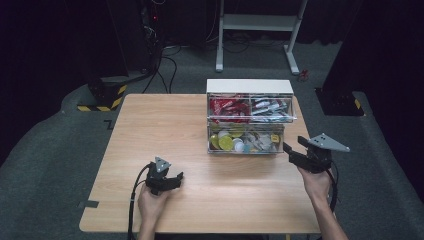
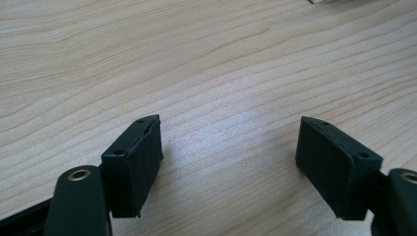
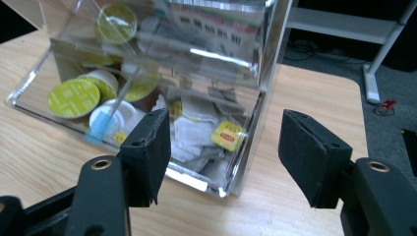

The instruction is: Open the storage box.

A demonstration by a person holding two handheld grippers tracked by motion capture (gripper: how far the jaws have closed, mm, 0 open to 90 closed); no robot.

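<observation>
Reaching for the clear organizer (image 1: pixel 248 117) is judged to be the step in hand, since the right gripper (image 1: pixel 296 148) is held just beside its lower right corner with its jaws spread wide and nothing between them. The organizer is seen standing at the far middle of the wooden table (image 1: pixel 150 130), two tiers high, each tier split into two compartments, so four in all. To do the step well, the lower drawer (image 3: pixel 147 98) should be approached squarely, with one jaw brought to each side of its front edge before any closing, so that the slick plastic is not skidded across the wood. The left gripper (image 1: pixel 170 181) is rested low near the table's near edge, well apart from the organizer, jaws likewise wide and empty. Two grippers are counted; at least three green-lidded pods (image 3: pixel 74 98) can be made out below.
</observation>
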